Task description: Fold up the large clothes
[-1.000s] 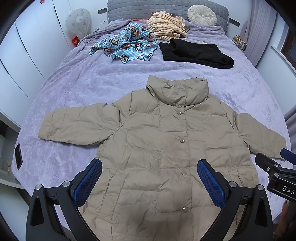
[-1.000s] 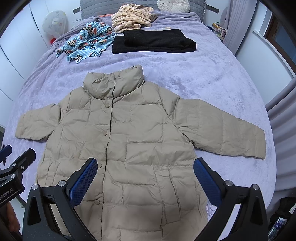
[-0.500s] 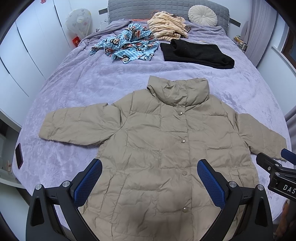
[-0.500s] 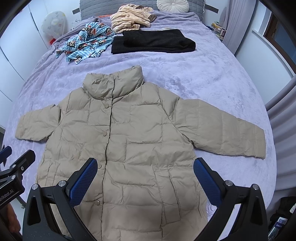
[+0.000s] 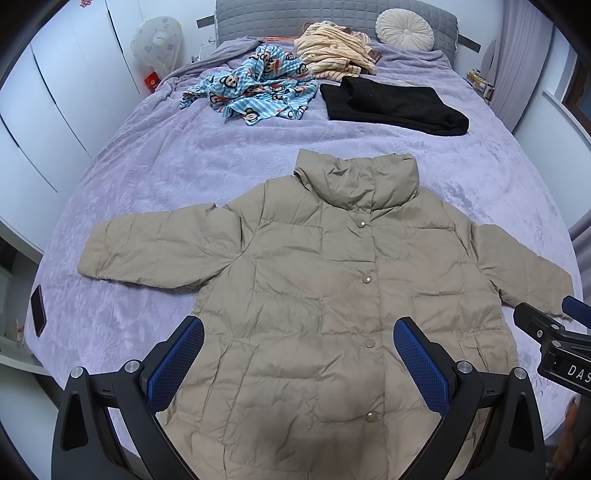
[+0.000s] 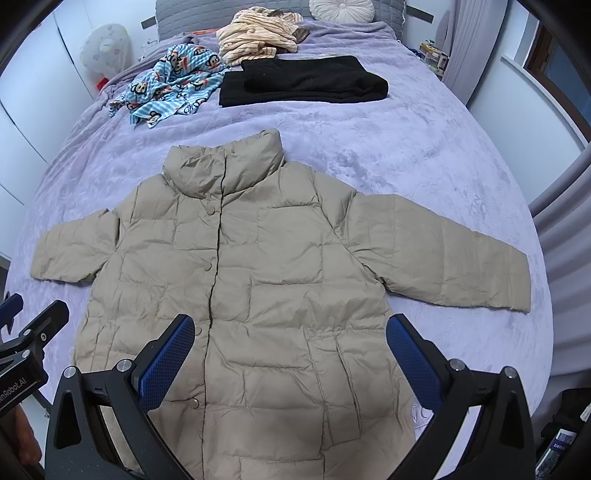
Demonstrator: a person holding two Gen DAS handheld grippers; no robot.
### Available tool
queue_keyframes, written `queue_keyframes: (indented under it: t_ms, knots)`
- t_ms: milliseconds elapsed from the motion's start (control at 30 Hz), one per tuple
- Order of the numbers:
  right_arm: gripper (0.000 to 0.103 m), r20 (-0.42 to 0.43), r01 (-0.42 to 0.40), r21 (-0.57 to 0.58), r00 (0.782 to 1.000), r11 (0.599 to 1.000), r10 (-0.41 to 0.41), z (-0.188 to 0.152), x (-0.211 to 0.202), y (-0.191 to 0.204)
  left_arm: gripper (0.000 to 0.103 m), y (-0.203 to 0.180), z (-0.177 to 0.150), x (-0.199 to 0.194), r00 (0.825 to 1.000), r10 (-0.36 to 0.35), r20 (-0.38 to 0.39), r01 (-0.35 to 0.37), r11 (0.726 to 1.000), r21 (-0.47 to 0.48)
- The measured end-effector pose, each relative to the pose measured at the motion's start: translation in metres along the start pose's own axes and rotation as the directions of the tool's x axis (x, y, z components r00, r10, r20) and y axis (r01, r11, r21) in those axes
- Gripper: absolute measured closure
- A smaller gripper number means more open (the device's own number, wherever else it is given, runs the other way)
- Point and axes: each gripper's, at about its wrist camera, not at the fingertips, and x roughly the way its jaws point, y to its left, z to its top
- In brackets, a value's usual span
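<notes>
A beige puffer jacket [image 5: 332,295] lies flat and face up on the purple bed, snaps closed, collar pointing away, both sleeves spread out; it also shows in the right wrist view [image 6: 258,277]. My left gripper [image 5: 299,354] hovers open and empty above the jacket's lower front. My right gripper [image 6: 290,354] hovers open and empty above the lower right front. The right gripper's body shows at the left wrist view's right edge [image 5: 554,343]; the left gripper's body shows at the right wrist view's left edge [image 6: 26,343].
On the far part of the purple bed [image 5: 184,155] lie a blue monkey-print garment [image 5: 258,88], a striped cream garment [image 5: 332,51] and a folded black garment [image 5: 395,105]. A round cushion [image 5: 404,29] leans on the headboard. A phone [image 5: 38,310] lies at the bed's left edge.
Both grippers stay open above the jacket's hem. The views have shifted only slightly; the jacket has not moved.
</notes>
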Motion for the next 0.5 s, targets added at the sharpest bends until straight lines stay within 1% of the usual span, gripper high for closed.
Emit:
queue_keyframes:
  t_ms: [500]
  knots:
    - [0.0,0.0,0.001,-0.001,1.0,1.0,-0.001,0.0003,0.0004,0.0002,0.0,0.0028,-0.0025,0.0001,1.0,0.0,-0.001,0.0,1.0,0.003]
